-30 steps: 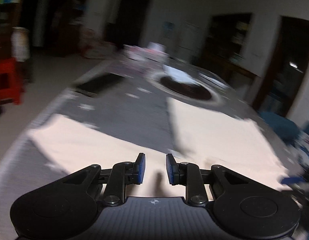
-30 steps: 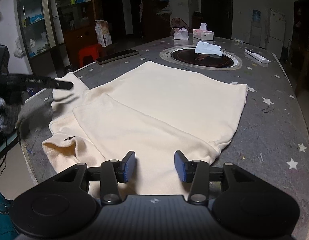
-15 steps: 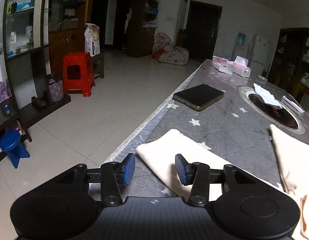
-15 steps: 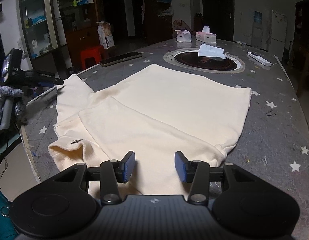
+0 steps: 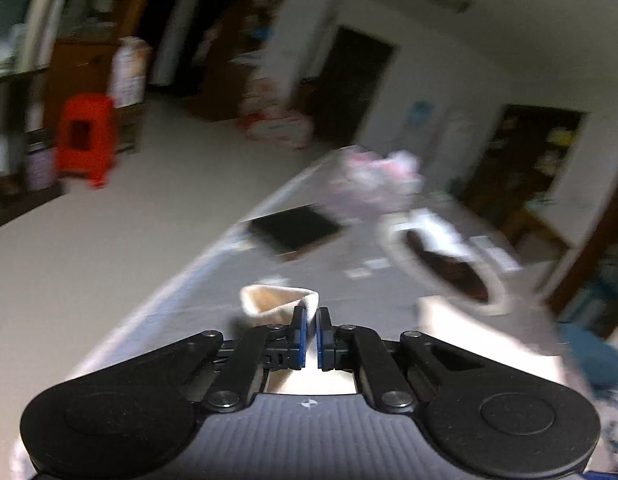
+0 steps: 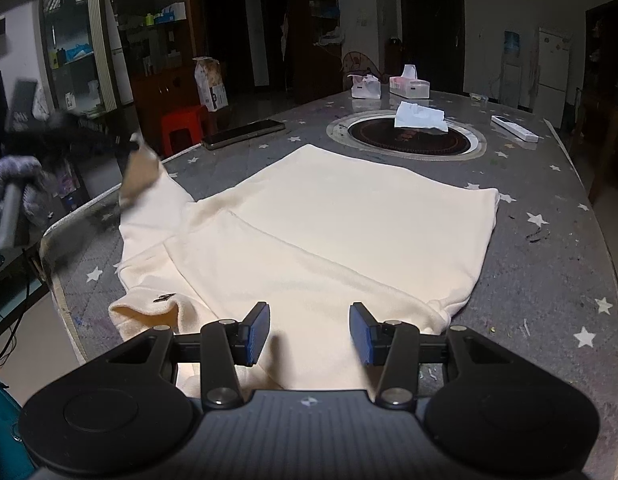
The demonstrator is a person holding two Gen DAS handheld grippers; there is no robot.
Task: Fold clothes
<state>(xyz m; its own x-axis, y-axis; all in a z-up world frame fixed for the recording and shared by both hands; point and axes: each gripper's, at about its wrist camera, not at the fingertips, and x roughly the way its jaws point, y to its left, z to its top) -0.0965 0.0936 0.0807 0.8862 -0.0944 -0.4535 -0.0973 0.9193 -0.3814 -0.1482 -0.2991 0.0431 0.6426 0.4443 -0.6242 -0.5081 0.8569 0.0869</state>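
Cream garment (image 6: 341, 232): flat on grey star-print counter (image 6: 549, 264), near side of round hotplate (image 6: 409, 138) | left gripper (image 5: 312, 334): jaws pinching lifted sleeve end (image 5: 275, 300) | right gripper (image 6: 309, 330): jaws spread above garment's near edge.

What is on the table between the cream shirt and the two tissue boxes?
In the right wrist view, a round dark hotplate with a crumpled white tissue on it lies between the cream shirt and the tissue boxes.

no readable text, labels or numbers
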